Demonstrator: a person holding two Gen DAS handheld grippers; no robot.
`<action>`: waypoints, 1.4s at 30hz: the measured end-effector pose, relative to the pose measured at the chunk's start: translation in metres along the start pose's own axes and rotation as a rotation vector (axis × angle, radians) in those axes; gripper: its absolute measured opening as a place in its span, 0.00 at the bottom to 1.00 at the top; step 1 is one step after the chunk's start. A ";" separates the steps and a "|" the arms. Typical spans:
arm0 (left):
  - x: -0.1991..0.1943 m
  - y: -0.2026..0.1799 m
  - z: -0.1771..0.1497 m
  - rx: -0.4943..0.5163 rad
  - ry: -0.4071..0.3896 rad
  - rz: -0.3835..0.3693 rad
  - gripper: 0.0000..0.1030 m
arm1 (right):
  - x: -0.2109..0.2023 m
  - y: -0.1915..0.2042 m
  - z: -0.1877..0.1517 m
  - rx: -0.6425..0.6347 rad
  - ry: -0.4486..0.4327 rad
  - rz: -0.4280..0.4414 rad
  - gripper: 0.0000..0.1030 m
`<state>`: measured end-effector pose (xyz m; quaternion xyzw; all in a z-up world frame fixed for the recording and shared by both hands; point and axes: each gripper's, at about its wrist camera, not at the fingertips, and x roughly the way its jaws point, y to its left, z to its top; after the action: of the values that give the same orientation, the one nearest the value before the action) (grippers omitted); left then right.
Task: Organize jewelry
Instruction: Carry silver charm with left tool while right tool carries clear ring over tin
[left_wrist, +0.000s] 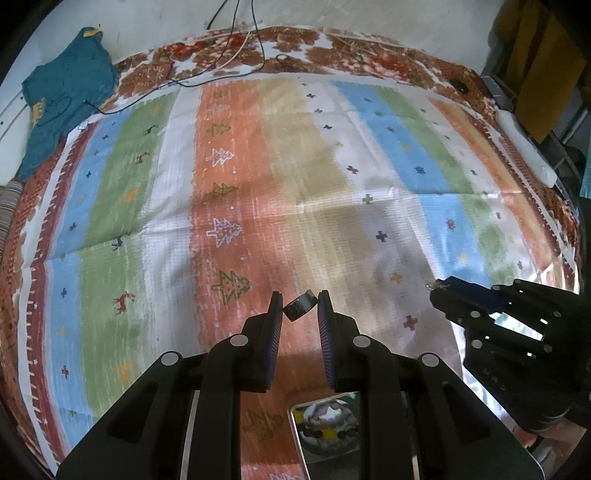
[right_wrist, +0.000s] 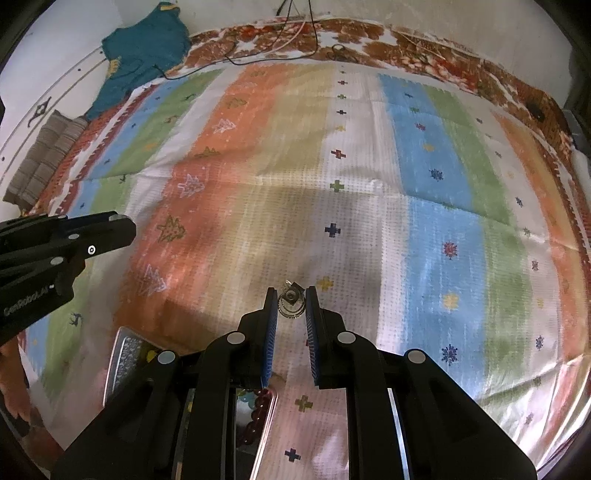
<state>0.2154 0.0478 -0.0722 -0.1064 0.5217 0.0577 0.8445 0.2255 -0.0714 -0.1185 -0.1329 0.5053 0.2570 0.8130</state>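
1. You hold both tongs tilted steeply down over the striped cloth (left_wrist: 258, 177), side by side and well apart.
2. Your left tongs (left_wrist: 300, 306) stand narrow, their pads clamped on a dark ring (left_wrist: 301, 305) held above the cloth.
3. Your right tongs (right_wrist: 291, 303) stand narrow too, pinching a small silvery jewelry piece (right_wrist: 291, 301).
4. A metal tray (right_wrist: 122, 360) of beads sits below, beside your tongs.

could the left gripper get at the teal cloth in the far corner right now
Probably not as things stand: the left gripper is already shut on a dark ring, so its jaws are taken. The striped mat toward the teal cloth looks bare.
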 end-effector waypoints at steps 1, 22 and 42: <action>-0.003 -0.001 -0.002 0.001 -0.004 -0.002 0.18 | -0.002 0.001 -0.001 -0.001 -0.004 0.001 0.16; -0.050 -0.017 -0.044 0.030 -0.077 -0.031 0.18 | -0.042 0.022 -0.032 -0.056 -0.085 0.027 0.16; -0.073 -0.032 -0.073 0.067 -0.108 -0.062 0.18 | -0.065 0.037 -0.062 -0.101 -0.119 0.053 0.16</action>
<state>0.1260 0.0006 -0.0352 -0.0911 0.4735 0.0195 0.8758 0.1354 -0.0882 -0.0869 -0.1448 0.4458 0.3111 0.8267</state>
